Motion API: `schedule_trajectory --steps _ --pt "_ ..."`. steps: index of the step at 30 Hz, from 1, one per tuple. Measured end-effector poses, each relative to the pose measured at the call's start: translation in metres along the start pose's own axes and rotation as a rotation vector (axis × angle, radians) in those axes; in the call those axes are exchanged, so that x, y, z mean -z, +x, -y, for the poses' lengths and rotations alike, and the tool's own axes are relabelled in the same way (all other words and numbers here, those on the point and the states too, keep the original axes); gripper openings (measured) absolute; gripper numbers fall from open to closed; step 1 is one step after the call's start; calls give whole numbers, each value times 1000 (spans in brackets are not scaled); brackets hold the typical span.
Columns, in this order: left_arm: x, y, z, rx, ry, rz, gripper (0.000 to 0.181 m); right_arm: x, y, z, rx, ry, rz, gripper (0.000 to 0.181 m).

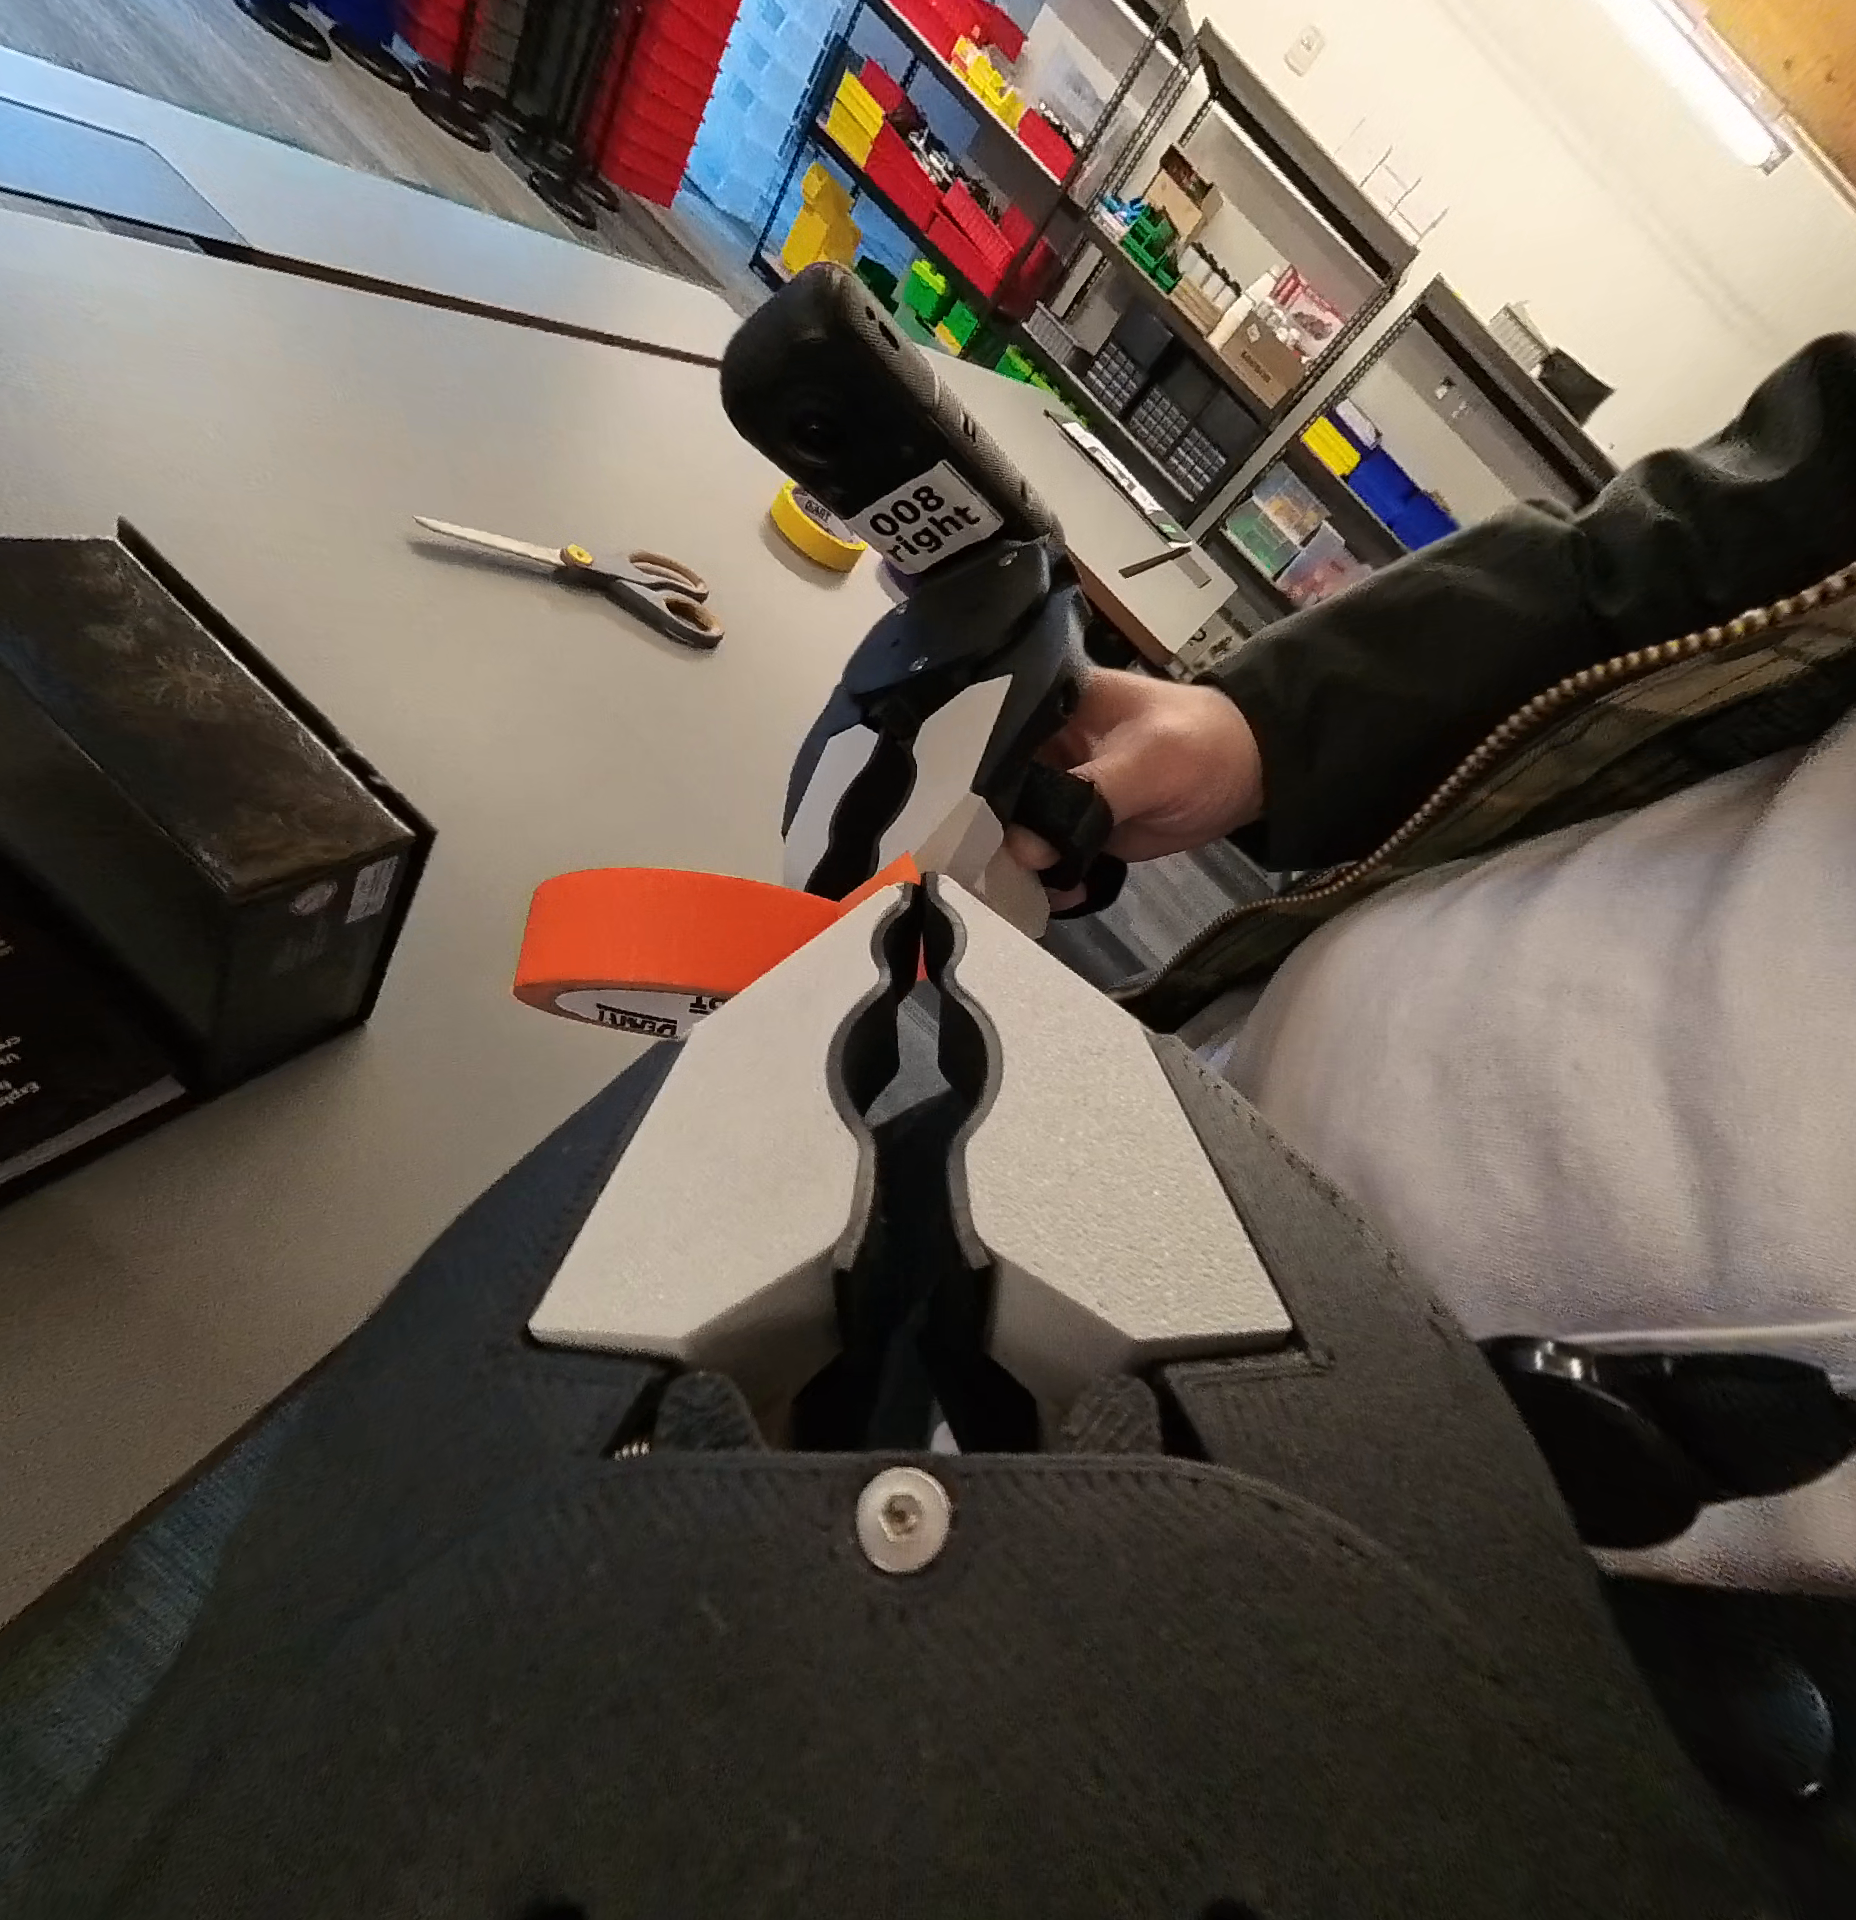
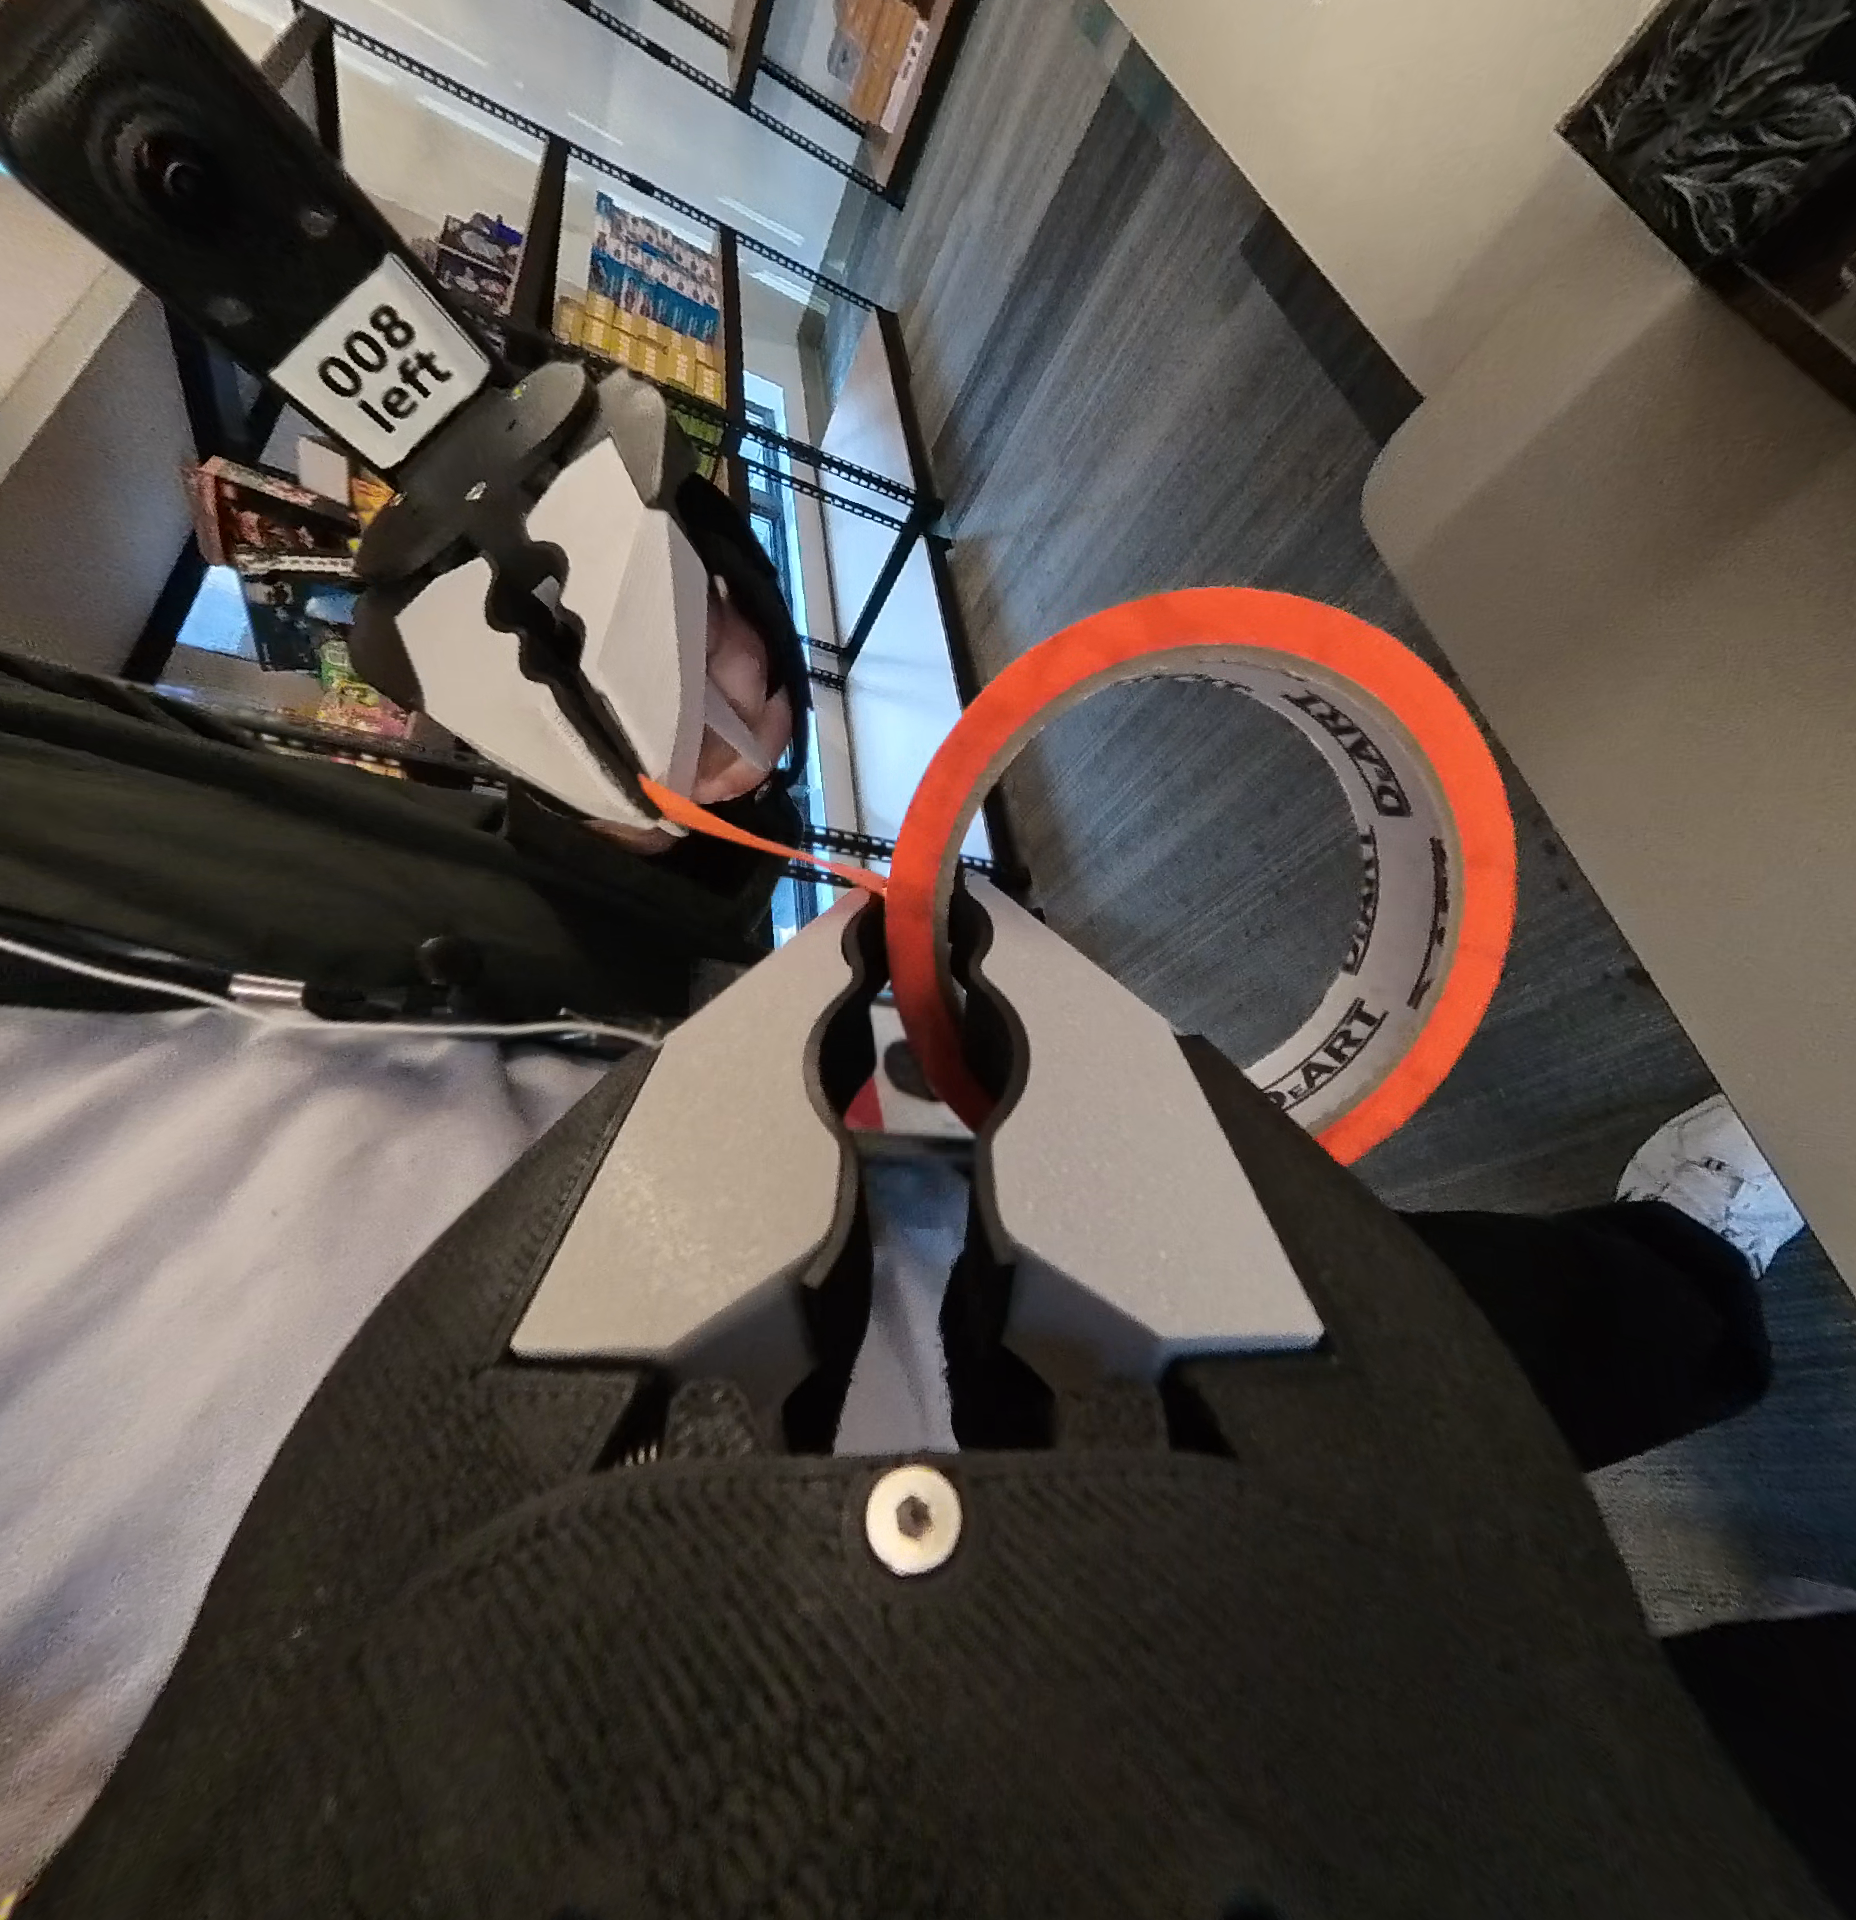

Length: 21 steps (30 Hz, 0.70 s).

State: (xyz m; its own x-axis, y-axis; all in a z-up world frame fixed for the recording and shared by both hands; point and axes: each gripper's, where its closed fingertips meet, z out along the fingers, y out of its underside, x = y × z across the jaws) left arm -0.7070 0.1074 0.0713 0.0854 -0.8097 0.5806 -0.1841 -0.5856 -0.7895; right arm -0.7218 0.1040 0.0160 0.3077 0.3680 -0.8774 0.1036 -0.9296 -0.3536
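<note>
A roll of orange tape [image 1: 675, 935] [image 2: 1464, 748] is held in the air beside the grey table's [image 1: 384, 416] edge. My right gripper [image 2: 919, 909] is shut on the roll's wall, one finger inside the ring and one outside; it also shows in the left wrist view [image 1: 841, 883]. My left gripper [image 1: 924, 894] is shut on the tape's free end; in the right wrist view [image 2: 649, 805] a short orange strip [image 2: 758, 840] runs taut from it to the roll. The two grippers are close together, in front of a person's grey shirt [image 1: 1526, 1039].
On the table lie scissors [image 1: 591, 577], a yellow tape roll [image 1: 815, 530] and a black box [image 1: 176, 790] at the left. Shelves with coloured bins [image 1: 955, 208] stand behind. A grey carpeted floor [image 2: 1163, 520] lies below the table edge [image 2: 1682, 623]. The left gripper's tips are roughly 5 cm from the right gripper's.
</note>
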Motion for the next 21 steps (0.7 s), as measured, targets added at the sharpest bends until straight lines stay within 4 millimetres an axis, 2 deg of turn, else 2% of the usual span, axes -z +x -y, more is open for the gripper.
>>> schedule_trajectory --steps 11,21 --pt "29 -24 -29 152 127 9 0 -29 13 -16 59 -172 -92 10" --pt "39 -33 -29 168 133 51 0 -41 13 -12 40 -172 -51 10"
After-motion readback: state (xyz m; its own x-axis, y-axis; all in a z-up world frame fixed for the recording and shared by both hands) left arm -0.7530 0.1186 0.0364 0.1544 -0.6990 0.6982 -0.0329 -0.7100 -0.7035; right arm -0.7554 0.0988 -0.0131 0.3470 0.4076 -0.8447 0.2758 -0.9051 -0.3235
